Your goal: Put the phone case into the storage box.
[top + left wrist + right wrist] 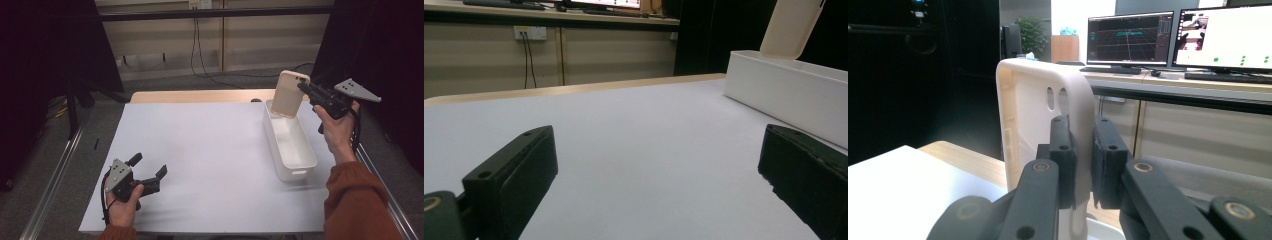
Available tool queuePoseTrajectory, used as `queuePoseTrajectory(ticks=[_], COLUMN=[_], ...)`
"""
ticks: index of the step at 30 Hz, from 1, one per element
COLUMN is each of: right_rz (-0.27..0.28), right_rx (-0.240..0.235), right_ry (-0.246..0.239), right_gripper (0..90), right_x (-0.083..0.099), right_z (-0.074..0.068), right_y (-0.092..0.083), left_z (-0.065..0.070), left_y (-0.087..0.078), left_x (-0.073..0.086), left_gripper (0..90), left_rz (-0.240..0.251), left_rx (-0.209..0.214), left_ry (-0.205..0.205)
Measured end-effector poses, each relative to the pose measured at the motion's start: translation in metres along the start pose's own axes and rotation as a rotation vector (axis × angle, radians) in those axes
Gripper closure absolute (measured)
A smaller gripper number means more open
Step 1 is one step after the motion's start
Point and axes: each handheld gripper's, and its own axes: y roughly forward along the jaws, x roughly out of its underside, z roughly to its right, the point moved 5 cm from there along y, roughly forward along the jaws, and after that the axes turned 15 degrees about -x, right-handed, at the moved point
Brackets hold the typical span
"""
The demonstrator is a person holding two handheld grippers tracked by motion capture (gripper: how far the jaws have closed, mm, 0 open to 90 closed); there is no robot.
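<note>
While our left gripper (150, 175) rests low on the white table (200, 150) with its jaws spread wide and nothing between them, our right gripper (306, 90) clamps the cream phone case (290, 95) upright above the far end of the white bin (290, 145).

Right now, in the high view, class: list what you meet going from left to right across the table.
Left gripper, jaws open, low over the white sheet → long white tray → cream phone case, upright over the tray's far end → right gripper, shut on the case's edge.
</note>
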Motion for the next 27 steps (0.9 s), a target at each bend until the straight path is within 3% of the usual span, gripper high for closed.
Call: queuePoseTrajectory(ticks=[27], right_rz=[-0.067], right_rx=[0.048], right_ry=[0.009], right_gripper=[81.8], right_x=[0.032], right_z=[0.023], right_y=[0.026], left_z=[0.000], left_y=[0.003], left_x=[0.002], left_gripper=[2.6], left_rz=[-0.006], left_rx=[-0.001], left_ry=[0.013])
